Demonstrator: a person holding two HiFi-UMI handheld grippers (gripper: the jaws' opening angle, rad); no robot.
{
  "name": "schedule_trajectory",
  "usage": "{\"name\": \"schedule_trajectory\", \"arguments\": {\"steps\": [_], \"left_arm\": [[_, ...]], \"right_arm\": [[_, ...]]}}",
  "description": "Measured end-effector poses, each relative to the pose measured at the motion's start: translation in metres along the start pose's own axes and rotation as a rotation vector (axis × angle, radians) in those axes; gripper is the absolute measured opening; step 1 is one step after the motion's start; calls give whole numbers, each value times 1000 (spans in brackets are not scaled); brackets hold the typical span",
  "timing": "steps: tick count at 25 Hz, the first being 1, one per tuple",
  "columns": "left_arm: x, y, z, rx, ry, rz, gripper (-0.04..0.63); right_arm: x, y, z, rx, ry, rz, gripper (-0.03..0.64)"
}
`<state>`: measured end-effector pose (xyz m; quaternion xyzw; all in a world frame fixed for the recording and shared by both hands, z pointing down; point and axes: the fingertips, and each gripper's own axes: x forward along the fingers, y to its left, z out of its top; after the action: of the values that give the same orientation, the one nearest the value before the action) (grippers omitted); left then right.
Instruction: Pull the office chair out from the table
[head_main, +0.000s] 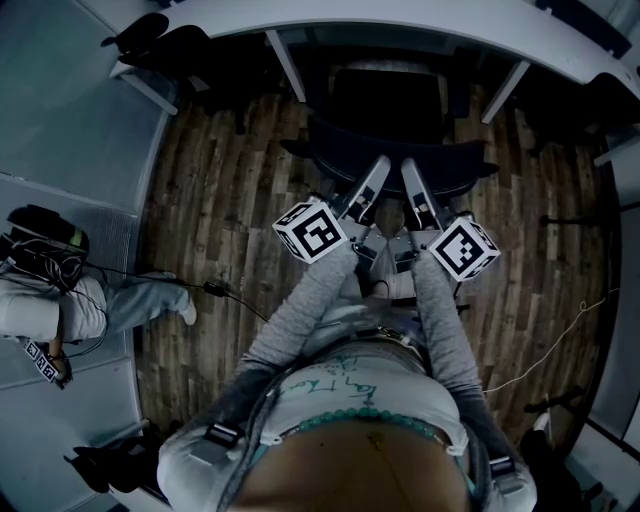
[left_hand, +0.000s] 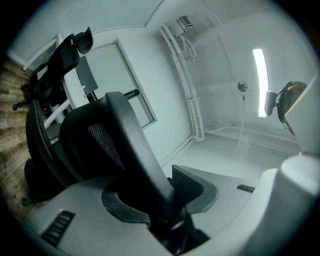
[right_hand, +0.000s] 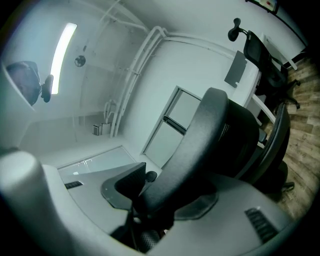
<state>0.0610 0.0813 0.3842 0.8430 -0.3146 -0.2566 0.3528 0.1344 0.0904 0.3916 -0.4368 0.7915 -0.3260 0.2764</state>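
Left claw (head_main: 378, 170) and right claw (head_main: 413, 172), side by side, both pinch the office chair (head_main: 345, 145) by its backrest rim. Chair seat reaches under the far table (head_main: 420, 25).

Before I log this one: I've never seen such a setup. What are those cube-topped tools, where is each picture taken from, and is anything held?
No robot here: a person holds a two-jaw gripper in each hand; the marker cubes belong to them. The head view looks steeply down from the person's head: the left gripper and right gripper reach to a black office chair, standing at a curved white table on a wood floor. The other two pictures come from a camera on each gripper, looking along its jaws. Each shows its jaws closed on the chair's backrest rim. Another person is at the left edge.
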Motion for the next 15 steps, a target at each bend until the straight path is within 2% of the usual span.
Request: {"name": "schedule_trajectory", "arguments": {"steps": [7,11,15], "left_arm": [[-8,2,5,-7,7,-13,155],[-10,3,9,-7,16,-11,161],[-10,4,15,7,22,-34,183]], "right_arm": [[1,6,-8,2,-16,-11,173],[5,11,-11,-15,-3,14,183],[7,15,-14,-44,5,-1,212]]}}
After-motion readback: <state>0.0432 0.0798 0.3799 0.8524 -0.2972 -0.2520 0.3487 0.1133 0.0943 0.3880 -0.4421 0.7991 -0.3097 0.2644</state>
